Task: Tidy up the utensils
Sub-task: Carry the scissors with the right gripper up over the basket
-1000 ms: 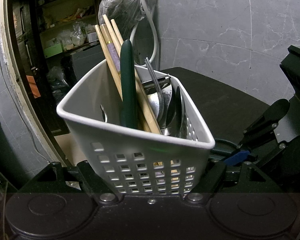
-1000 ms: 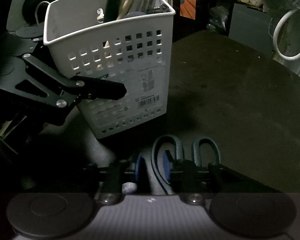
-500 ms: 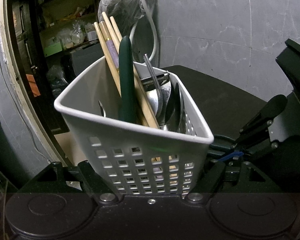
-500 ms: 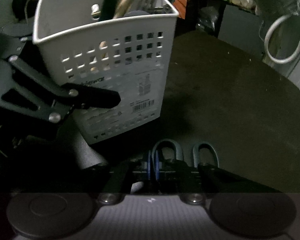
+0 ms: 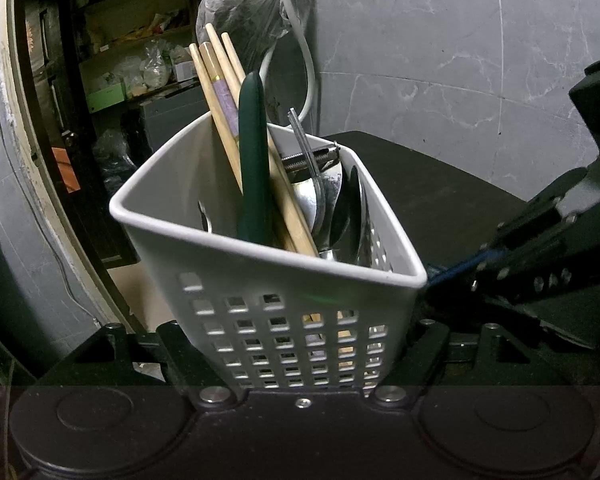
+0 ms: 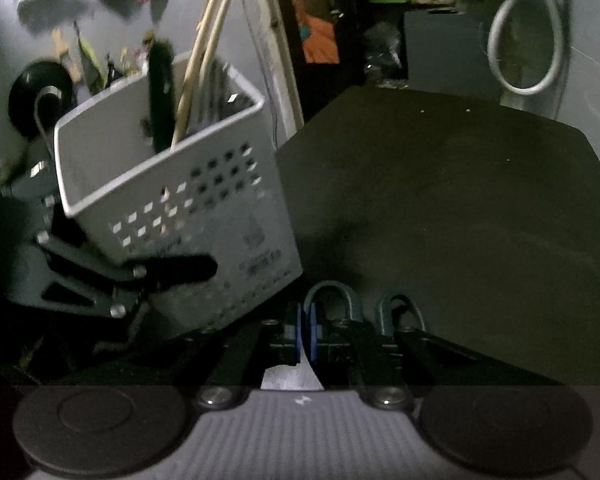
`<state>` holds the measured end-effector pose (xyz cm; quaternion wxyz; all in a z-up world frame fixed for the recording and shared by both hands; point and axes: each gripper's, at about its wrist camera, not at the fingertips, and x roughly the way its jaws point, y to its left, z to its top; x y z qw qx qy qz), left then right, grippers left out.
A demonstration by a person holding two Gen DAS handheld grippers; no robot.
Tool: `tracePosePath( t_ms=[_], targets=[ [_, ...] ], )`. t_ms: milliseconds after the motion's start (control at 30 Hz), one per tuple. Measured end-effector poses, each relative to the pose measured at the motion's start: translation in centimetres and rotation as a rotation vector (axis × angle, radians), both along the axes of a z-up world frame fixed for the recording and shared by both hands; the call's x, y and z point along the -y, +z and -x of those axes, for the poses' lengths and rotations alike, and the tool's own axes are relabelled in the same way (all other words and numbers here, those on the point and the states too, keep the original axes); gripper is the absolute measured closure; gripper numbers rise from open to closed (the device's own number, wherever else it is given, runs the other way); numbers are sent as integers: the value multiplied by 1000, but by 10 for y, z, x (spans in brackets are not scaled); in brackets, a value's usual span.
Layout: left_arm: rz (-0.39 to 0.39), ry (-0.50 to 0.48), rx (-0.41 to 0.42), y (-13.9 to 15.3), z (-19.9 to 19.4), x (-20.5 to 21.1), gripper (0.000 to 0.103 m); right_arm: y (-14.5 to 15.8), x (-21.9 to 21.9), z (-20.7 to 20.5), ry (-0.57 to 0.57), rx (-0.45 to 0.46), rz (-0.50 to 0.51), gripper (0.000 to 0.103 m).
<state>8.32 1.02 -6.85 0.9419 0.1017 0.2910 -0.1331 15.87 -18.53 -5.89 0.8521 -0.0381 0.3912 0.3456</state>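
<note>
Your right tongs [image 6: 306, 338] are clenched on the scissors [image 6: 332, 300] by one stiff, slippery handle loop, low at 6 o'clock; a second ago they stood released around it. Left tongs [image 5: 300, 360] clamp the light white caddy [image 5: 284, 280], now tilted on the bench [image 6: 460, 200], utensils leaning toward 11 o'clock.

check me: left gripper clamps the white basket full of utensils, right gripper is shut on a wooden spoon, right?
Not quite. The right gripper is shut on the scissors, gripping one dark handle loop, as the right wrist view shows. The left gripper does clamp the white basket.
</note>
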Motion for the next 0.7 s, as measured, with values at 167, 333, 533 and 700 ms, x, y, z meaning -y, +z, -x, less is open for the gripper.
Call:
tracePosePath(
  t_ms=[167,333,533,700],
  targets=[
    [0,0,1,0,0,0,24,13,25,-6,-56,-27,-127,98],
    [0,0,0,0,0,0,24,16,60,-18,-163,-100,-346,98],
    [0,1,1,0,0,0,24,4,99,-29,-295,-164,-507,98],
    [0,0,0,0,0,0,24,7,105,-26,-305,-137,-532,98]
  ],
)
